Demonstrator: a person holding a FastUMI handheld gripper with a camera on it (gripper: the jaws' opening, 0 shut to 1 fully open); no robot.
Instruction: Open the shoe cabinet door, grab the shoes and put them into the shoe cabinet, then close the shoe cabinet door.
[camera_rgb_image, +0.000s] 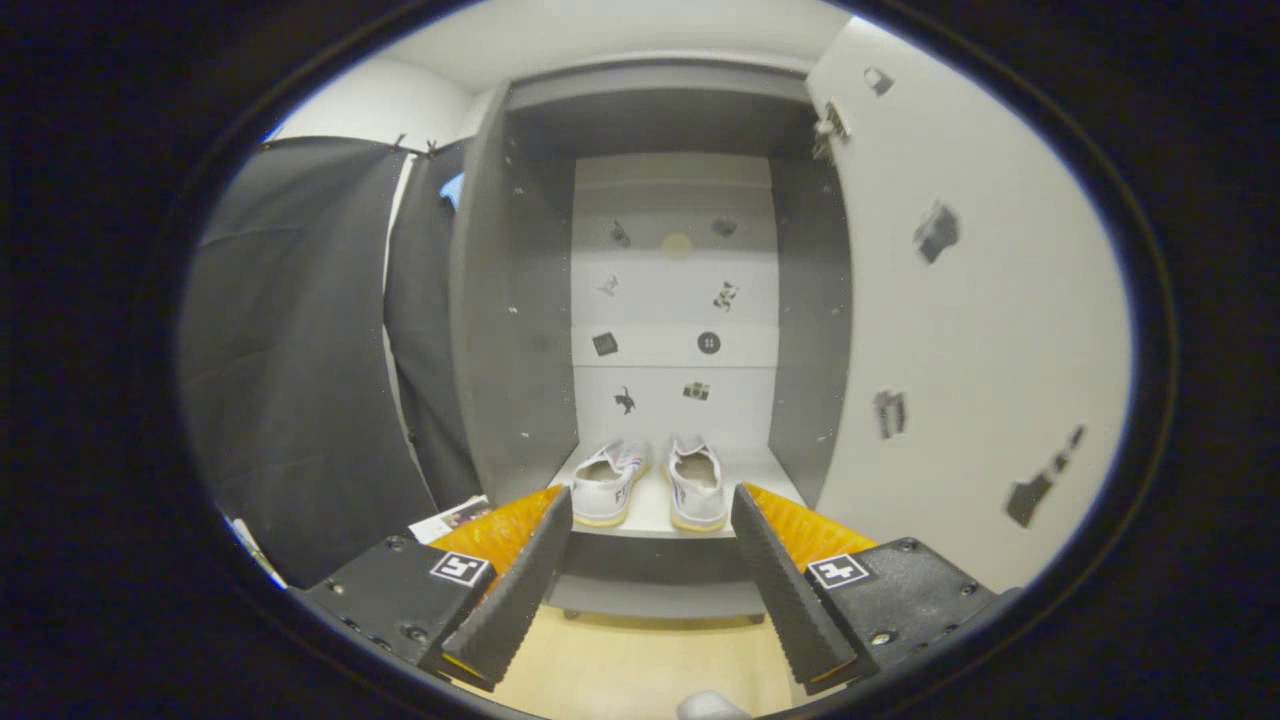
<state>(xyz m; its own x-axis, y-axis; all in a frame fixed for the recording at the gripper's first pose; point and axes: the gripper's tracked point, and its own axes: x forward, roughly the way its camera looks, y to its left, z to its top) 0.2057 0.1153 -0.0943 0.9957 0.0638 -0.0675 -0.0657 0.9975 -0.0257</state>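
The shoe cabinet (520, 300) is standing open ahead of the gripper (650, 525), its door (960, 330) swinging wide to the right. Risk: the shoes (650, 480), sitting beyond the fingers at the shelf's front lip, heels outward, may be fouling the closing door. The fingers are gaping wide, holding nothing. Nothing is blocking the door's path.

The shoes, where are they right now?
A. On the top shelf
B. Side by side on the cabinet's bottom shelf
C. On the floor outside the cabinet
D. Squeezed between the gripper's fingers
B: the shoes sit side by side on the bottom shelf of the open shoe cabinet, beyond the open gripper, which holds nothing.
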